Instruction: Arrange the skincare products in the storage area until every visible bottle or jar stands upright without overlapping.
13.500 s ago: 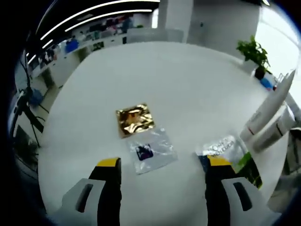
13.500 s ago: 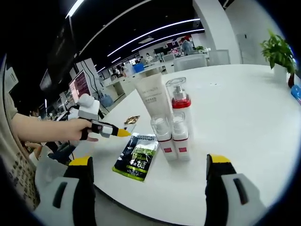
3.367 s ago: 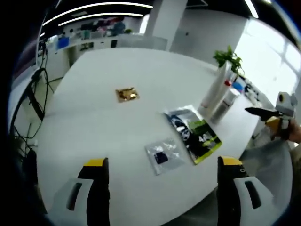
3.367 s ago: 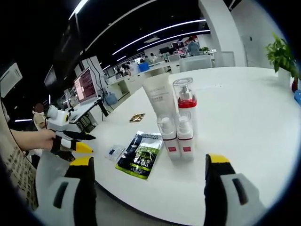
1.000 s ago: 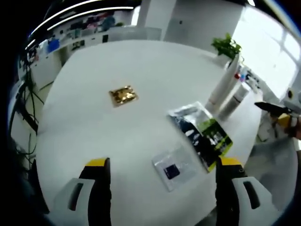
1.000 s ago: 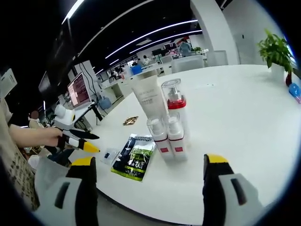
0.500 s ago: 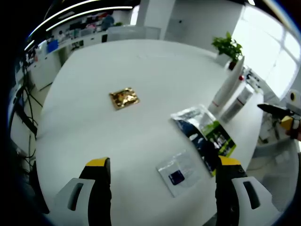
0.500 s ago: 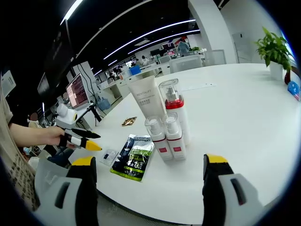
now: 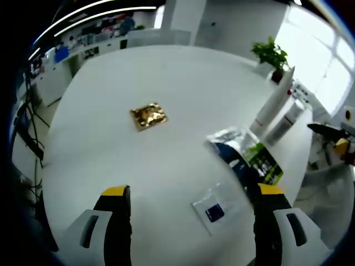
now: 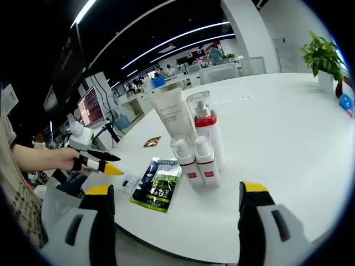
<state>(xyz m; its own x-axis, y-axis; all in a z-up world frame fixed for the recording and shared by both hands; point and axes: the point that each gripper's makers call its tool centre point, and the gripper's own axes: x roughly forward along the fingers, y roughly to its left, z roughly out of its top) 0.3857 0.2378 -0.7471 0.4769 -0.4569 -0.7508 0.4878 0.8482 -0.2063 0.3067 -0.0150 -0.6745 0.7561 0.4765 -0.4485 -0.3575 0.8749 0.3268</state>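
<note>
In the right gripper view a white tube (image 10: 172, 119), a tall red-banded pump bottle (image 10: 204, 128) and two small red-labelled bottles (image 10: 194, 160) stand upright together on the white table (image 10: 288, 127). A black and green sachet (image 10: 158, 183), a small clear sachet (image 10: 127, 183) and a gold sachet (image 10: 152, 142) lie flat to their left. My right gripper (image 10: 173, 221) is open, short of the table edge. The left gripper (image 10: 100, 162) is held by a hand at the left. In the left gripper view my left gripper (image 9: 188, 219) is open above the clear sachet (image 9: 220, 207); tube (image 9: 273, 100) and bottle (image 9: 288, 119) stand at the right.
A potted plant (image 10: 321, 61) stands at the far right of the table, also seen in the left gripper view as the plant (image 9: 270, 56). The gold sachet (image 9: 148, 116) lies alone mid-table. Desks and monitors (image 10: 94, 105) fill the room behind. The right gripper (image 9: 333, 137) shows at the right edge.
The left gripper's camera has edged forward and left over the table, so the sachets sit lower and further right in its view. The bottles and sachets have not moved.
</note>
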